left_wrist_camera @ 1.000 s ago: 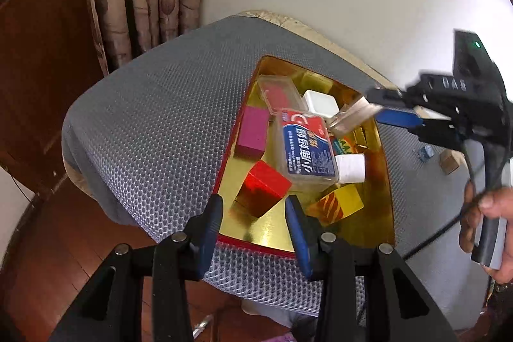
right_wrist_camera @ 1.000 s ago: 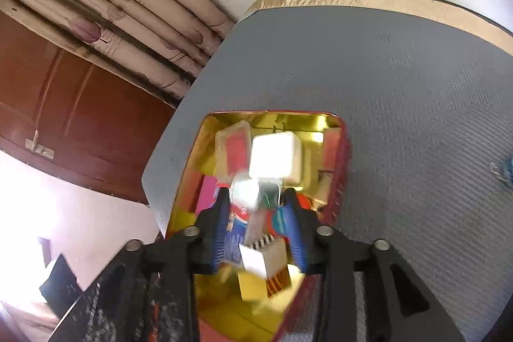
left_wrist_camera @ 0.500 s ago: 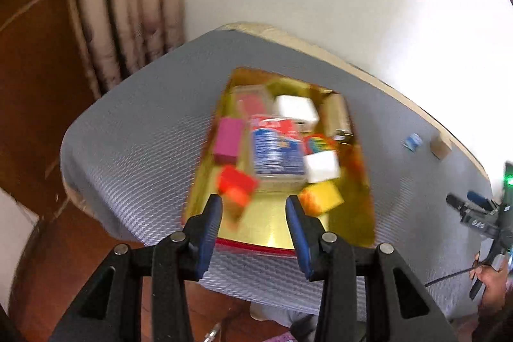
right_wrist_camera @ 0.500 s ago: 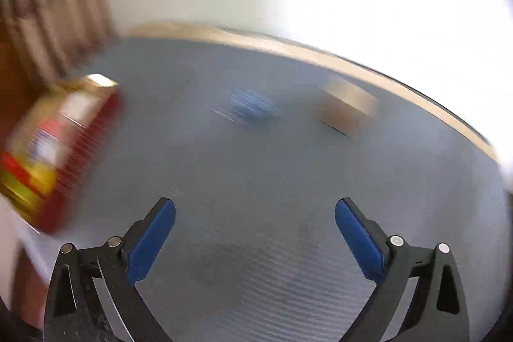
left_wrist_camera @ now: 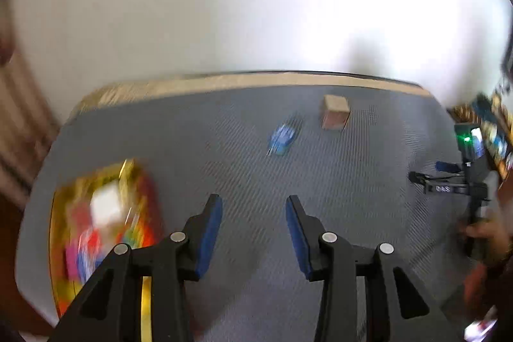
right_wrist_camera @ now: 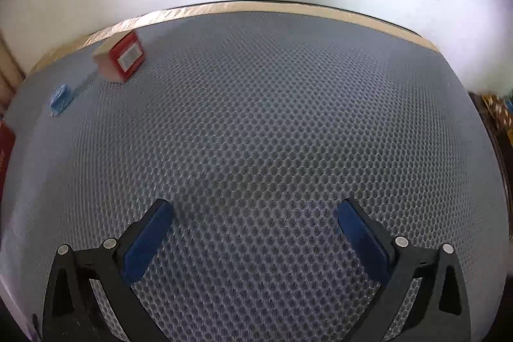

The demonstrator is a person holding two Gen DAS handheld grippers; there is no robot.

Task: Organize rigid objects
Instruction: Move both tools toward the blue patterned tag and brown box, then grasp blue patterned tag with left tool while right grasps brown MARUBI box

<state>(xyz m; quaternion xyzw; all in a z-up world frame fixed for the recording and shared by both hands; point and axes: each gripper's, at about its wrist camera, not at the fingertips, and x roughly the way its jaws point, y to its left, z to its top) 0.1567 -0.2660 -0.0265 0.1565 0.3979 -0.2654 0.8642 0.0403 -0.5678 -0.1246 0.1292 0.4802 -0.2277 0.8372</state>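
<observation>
One wooden block (left_wrist_camera: 335, 116) and one blue clip (left_wrist_camera: 282, 138) lie well beyond both grippers' empty jaws, the right gripper (right_wrist_camera: 255, 221) just spread wide.

Left gripper (left_wrist_camera: 254, 207) angled down, fingers narrowly apart and empty, right gripper (right_wrist_camera: 255, 213) just opened wide, empty

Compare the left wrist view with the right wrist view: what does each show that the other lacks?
Only the left wrist view shows the gold tray of blurred items, the left gripper, and the right gripper from outside. Only the right wrist view shows the wooden block's red face and the right gripper's wide, empty jaws. Both show the block, the small blue object and the grey mesh surface.
</observation>
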